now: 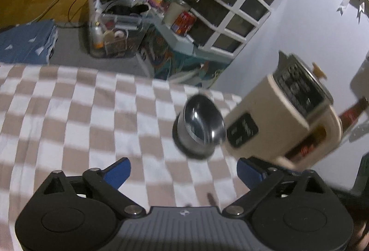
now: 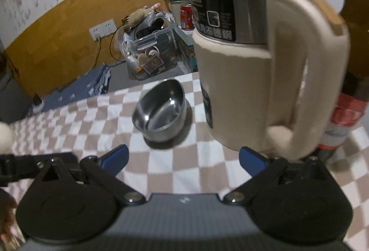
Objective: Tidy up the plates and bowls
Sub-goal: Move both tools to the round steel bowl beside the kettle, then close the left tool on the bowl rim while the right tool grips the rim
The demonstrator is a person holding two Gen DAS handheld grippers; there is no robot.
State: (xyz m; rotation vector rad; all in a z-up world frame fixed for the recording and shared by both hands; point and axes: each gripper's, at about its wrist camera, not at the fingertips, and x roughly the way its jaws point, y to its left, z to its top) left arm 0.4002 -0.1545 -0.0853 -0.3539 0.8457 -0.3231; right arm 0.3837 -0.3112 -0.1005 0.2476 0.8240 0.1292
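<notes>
Bowl [image 2: 159,112], a small steel one, sits empty and upright on the checked cloth [image 1: 69,112] near the tabletop's far edge, just beside a cream electric kettle [image 2: 265,80]. Both hand-held grippers are short of it with nothing between their fingers: the left hand-held gripper [image 1: 183,173] spread wide, the right hand-held gripper [image 2: 183,161] likewise apart. This looks like the approach step; next, one must reach the rim without knocking the kettle.
</notes>
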